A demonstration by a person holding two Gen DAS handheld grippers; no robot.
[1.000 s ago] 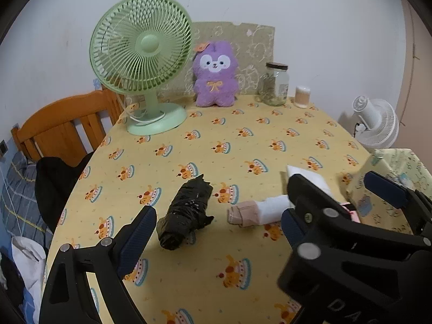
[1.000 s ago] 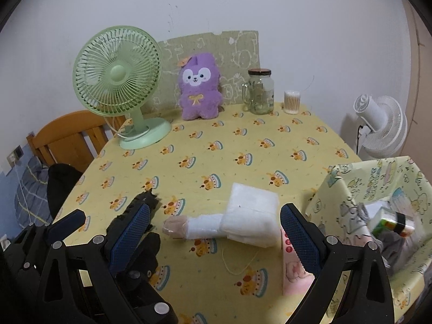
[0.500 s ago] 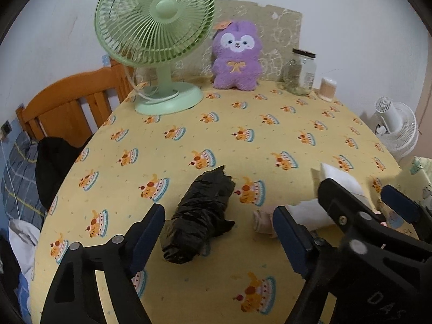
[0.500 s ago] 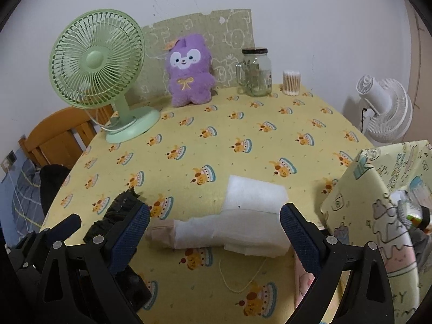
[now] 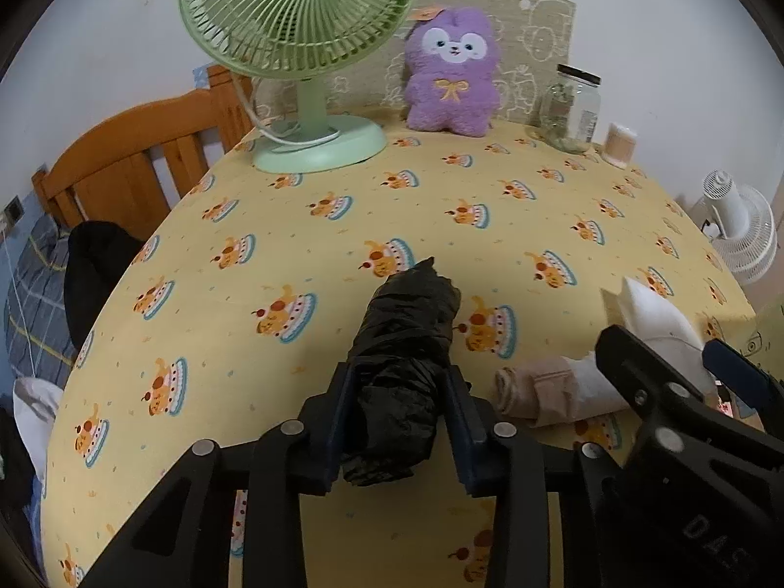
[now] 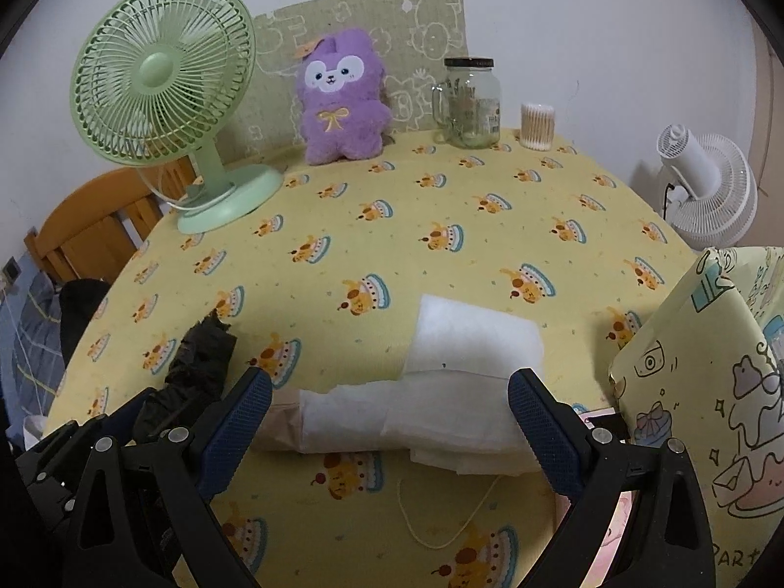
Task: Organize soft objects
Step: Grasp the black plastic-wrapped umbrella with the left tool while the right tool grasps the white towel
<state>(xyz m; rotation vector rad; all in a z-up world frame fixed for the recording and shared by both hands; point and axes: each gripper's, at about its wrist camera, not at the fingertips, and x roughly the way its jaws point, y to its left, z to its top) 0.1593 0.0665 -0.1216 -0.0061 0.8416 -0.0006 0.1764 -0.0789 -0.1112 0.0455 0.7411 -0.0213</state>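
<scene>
Left wrist view: the left gripper point(image 5: 398, 421) has just been closing, and its jaws now clench the near end of a crumpled black bundle point(image 5: 406, 357) lying toward the near edge of the surface point(image 5: 304, 255), which is covered in a yellow cake-print cloth. Just right of it lies a beige and white roll point(image 5: 553, 389), with the right gripper point(image 5: 681, 367) over it. A green fan point(image 5: 299, 49), a purple plush toy point(image 5: 453, 76) and a glass jar point(image 5: 571, 110) stand along the far edge. Right wrist view: the right gripper point(image 6: 389, 433) hangs with jaws released and wide, the roll point(image 6: 392, 421) between them but not pressed; a folded white pad point(image 6: 475, 340) lies just behind it, and a printed fabric bin point(image 6: 705, 382) stands at the right edge.
</scene>
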